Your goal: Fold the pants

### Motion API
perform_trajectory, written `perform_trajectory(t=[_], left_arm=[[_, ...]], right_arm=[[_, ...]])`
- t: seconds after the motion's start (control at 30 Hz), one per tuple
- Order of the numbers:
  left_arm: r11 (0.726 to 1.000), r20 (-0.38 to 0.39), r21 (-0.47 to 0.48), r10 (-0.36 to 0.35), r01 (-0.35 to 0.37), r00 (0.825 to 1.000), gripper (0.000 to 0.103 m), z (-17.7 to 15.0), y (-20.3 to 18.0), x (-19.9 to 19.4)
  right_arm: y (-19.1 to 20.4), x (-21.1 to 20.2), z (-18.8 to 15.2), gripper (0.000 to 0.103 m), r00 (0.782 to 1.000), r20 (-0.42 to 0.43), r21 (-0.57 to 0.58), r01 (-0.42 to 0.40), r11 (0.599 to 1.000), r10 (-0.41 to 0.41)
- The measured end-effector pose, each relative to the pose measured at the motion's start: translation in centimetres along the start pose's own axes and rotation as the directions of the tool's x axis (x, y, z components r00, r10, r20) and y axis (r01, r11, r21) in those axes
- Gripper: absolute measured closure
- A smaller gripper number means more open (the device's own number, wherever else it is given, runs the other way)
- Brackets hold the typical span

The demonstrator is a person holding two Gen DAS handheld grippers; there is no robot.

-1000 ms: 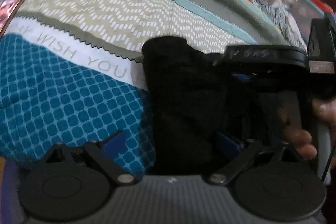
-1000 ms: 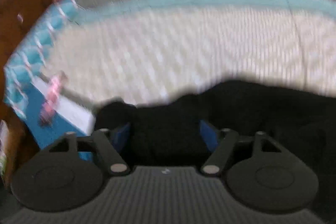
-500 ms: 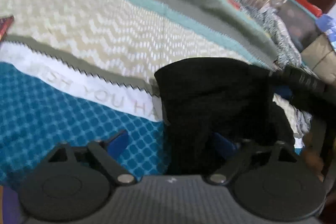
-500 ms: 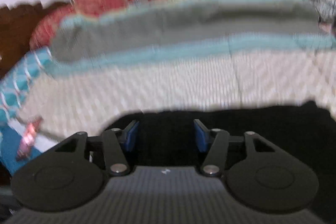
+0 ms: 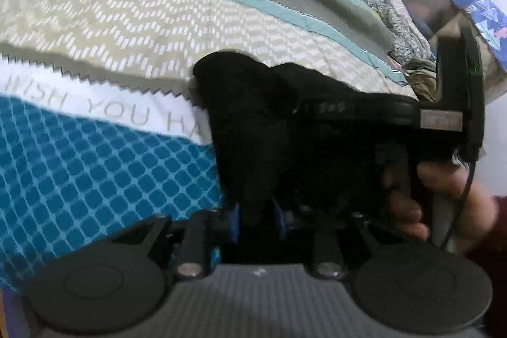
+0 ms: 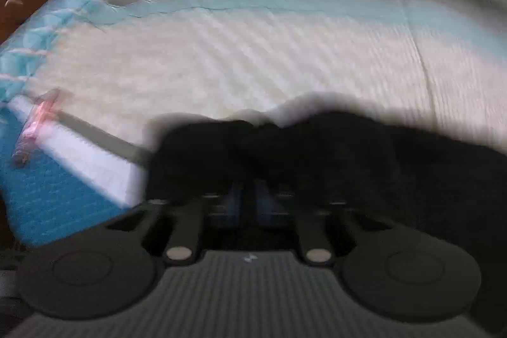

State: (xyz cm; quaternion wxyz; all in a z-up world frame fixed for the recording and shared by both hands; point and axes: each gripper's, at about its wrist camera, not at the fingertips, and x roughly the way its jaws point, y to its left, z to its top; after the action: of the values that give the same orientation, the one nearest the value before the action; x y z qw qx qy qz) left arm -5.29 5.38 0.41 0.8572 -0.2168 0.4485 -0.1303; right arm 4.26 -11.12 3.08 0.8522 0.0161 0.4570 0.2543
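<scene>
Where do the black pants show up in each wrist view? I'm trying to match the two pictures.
Left wrist view: the black pants fill the centre, running down between the left gripper jaws, which are closing.
Right wrist view: they span the lower middle to the right edge.
Shared landmark: the white band of the bedspread.

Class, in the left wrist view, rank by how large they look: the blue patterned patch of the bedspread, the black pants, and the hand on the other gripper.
1. Black pants
2. Blue patterned patch, close behind the pants; their dark edge merges with the other gripper, so this order is unsure.
3. Hand, clearly smallest.
</scene>
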Motion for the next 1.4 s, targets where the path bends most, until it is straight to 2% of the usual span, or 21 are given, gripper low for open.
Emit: perform_trajectory(t=[0.03,0.1,0.13,0.17,0.23,0.37,0.43,0.5,0.53,0.57,0.67,0.73,0.83,0.87,0.93,1.0,1.1,1.2,1.27,1.33,1.4], left_arm=[[0.999,0.022,-0.016,-0.031,0.031,0.999,0.066,0.6,0.5,-1.0],[0.998,0.092,-0.054,-0.029,0.034,0.995,0.018,2.0,1.8,-2.8],[0.997,0.13,-0.081,0.001,0.01,0.992,0.013,2.9,2.7,-3.4],[0.994,0.143,-0.114,0.021,-0.005,0.99,0.013,4.0,3.6,-3.5],[0.984,0.104,-0.173,-0.024,0.042,0.994,0.017,6.3,5.6,-2.3],[0.979,0.028,-0.193,-0.057,0.062,0.998,0.023,9.1,6.5,1.7],[0.981,-0.02,-0.182,-0.067,0.062,0.998,0.043,9.8,6.3,3.9],[0.982,-0.059,-0.177,-0.078,0.067,0.995,0.085,9.7,5.9,5.7],[0.984,-0.063,-0.171,-0.061,0.05,0.996,0.086,9.7,5.6,6.1],[0.986,-0.059,-0.164,-0.05,0.039,0.997,0.087,9.9,5.3,6.5],[0.989,0.009,-0.123,-0.084,0.085,0.996,0.09,12.2,3.8,5.5],[0.99,0.021,-0.098,-0.099,0.101,0.995,0.09,13.5,2.6,5.6],[0.999,-0.033,-0.027,0.036,-0.037,0.999,0.088,13.2,1.8,8.0],[0.997,-0.044,-0.034,0.063,-0.065,0.997,0.081,12.8,2.1,8.4],[0.996,-0.022,-0.09,0.022,-0.023,1.0,0.073,12.0,3.2,7.3],[0.99,0.021,-0.135,-0.028,0.031,0.999,0.05,11.2,4.4,4.8],[0.984,0.099,-0.163,-0.053,0.069,0.994,0.039,9.8,5.7,1.2],[0.98,0.095,-0.167,-0.093,0.108,0.991,0.021,8.2,5.6,-0.1],[0.983,0.075,-0.142,-0.106,0.116,0.992,0.017,7.1,4.6,0.1],[0.988,0.03,-0.111,-0.105,0.108,0.994,0.021,5.9,3.6,0.9],[0.99,-0.044,-0.099,-0.108,0.103,0.993,0.067,4.8,2.8,2.7]], right_arm=[[-0.8,-1.1,0.2,0.095,0.999,0.026,0.066,-0.037,0.997,0.036],[-0.4,-3.8,0.4,0.086,0.994,0.089,0.063,-0.068,0.996,0.062],[0.0,-5.9,0.3,0.082,0.986,0.138,0.026,-0.1,0.995,0.095],[0.4,-7.2,-0.1,0.08,0.978,0.167,-0.009,-0.124,0.992,0.124],[1.5,-10.5,-1.2,0.074,0.955,0.215,-0.11,-0.184,0.977,0.204],[3.8,-11.8,-4.1,0.04,0.933,0.108,-0.278,-0.302,0.912,0.342],[4.9,-10.7,-5.9,0.037,0.941,0.04,-0.331,-0.306,0.892,0.337],[5.9,-8.6,-7.6,0.041,0.971,-0.006,-0.4,-0.22,0.89,0.237],[6.2,-7.4,-8.4,0.062,0.985,-0.013,-0.441,-0.158,0.884,0.17],[6.2,-6.5,-9.0,0.073,0.991,-0.009,-0.443,-0.122,0.888,0.131],[5.4,-7.2,-7.2,0.084,0.957,-0.066,-0.273,-0.289,0.918,0.282],[6.2,-7.5,-6.6,0.084,0.926,-0.081,-0.246,-0.377,0.893,0.369],[5.9,-4.6,-6.6,0.088,0.94,-0.098,-0.215,-0.342,0.915,0.328],[5.1,-3.8,-6.6,0.09,0.936,-0.1,-0.174,-0.35,0.92,0.338],[3.8,-4.2,-6.1,0.089,0.92,-0.081,-0.103,-0.39,0.915,0.383],[3.0,-6.8,-5.8,0.079,0.909,-0.052,-0.111,-0.417,0.902,0.414],[0.7,-11.2,-4.6,0.069,0.899,0.098,-0.112,-0.417,0.902,0.428],[-1.7,-13.4,-3.7,0.069,0.913,0.21,-0.052,-0.346,0.937,0.349],[-3.1,-13.6,-3.4,0.069,0.926,0.263,-0.022,-0.276,0.961,0.272],[-4.2,-11.7,-3.4,0.069,0.947,0.24,0.065,-0.235,0.97,0.213],[-5.0,-7.6,-4.6,0.074,0.979,0.117,0.143,-0.183,0.973,0.167]])
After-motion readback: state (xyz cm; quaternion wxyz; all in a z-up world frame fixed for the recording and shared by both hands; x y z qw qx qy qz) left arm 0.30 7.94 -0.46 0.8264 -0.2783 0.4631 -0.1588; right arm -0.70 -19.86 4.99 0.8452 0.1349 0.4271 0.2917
